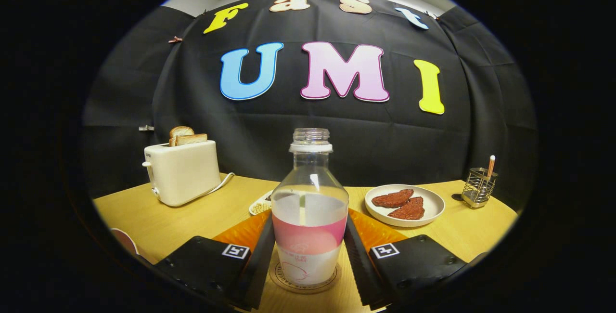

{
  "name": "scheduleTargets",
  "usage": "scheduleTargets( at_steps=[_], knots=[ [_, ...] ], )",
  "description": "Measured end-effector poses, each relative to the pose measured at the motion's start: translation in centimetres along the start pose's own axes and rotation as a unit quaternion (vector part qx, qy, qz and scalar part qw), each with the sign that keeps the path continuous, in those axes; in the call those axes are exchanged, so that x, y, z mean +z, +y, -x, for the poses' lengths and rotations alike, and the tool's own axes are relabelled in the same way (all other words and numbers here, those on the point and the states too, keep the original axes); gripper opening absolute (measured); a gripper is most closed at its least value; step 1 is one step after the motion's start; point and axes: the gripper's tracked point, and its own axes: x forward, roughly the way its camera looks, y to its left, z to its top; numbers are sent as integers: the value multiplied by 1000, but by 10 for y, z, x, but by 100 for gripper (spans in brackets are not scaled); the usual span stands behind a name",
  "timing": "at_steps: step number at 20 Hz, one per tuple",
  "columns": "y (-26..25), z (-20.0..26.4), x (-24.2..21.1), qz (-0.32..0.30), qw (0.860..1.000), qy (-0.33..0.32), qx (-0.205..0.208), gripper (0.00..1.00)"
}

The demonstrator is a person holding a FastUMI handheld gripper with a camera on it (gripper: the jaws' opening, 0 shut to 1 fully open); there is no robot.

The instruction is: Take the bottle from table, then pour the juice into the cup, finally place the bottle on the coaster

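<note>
Clear plastic bottle [309, 207], uncapped and part full of pale juice, stands upright on the coaster [303, 280], between your gripper [309, 260] fingers, which press its labelled lower body. Probably light, smooth, top-heavy: grip there, keep it vertical.

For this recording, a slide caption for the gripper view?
Hand-held gripper fingers flank an uncapped bottle standing upright on its coaster.

The wooden table [178, 221] carries a toaster [183, 172], plate [430, 202], utensil rack [478, 188], coaster [279, 279] and perhaps an orange mat [245, 231].
</note>
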Motion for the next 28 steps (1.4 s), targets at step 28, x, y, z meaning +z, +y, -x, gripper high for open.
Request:
scheduleTargets(
  at_steps=[28],
  knots=[
    [-26,98,27,-26,999,36,15,100]
  ],
)
